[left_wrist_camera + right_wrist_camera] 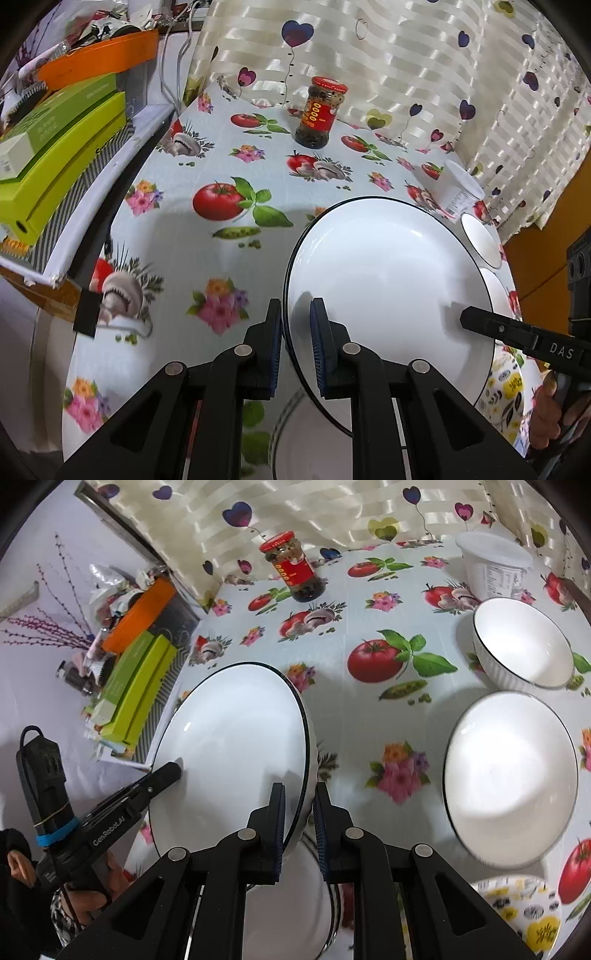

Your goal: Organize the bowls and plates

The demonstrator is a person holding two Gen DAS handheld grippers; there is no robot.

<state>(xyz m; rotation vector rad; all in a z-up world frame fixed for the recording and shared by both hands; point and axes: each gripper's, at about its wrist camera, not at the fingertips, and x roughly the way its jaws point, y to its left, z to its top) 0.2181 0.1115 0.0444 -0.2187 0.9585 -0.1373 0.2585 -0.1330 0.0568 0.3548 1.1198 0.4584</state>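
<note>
A large white glazed ceramic plate with a thin dark rim (388, 288) is held clear of the table between the two grippers, each clamped on an opposite edge. The left gripper (297, 347) is nearly closed, its blue-padded fingers pinching the plate's left rim, one pad inside and one outside; the right gripper (299, 827) is closed the same way on the right rim. The plate is judged stiff, fairly heavy, smooth and breakable, so a pinch at the rim from both sides is the sensible hold, and any twist between the two hands could let the glaze slip through the pads. Below the lifted plate a second white dark-rimmed plate (295, 893) is seen lying on the tablecloth printed with tomatoes, mushrooms and flowers (192, 236). To the right, a wide white bowl (511, 779) and a smaller white ribbed bowl (522, 642) are set near each other, with a small dish patterned in yellow and black (524, 912) in front of them. Further back, a glass jar with a red lid and red label (319, 110) and a white plastic tub with a lid (495, 565) stand near the heart-printed curtain (406, 55). Green and orange boxes (62, 136) are stacked off the table's left side. The bowls are judged the nearest obstacles if the plate is carried rightward.
</note>
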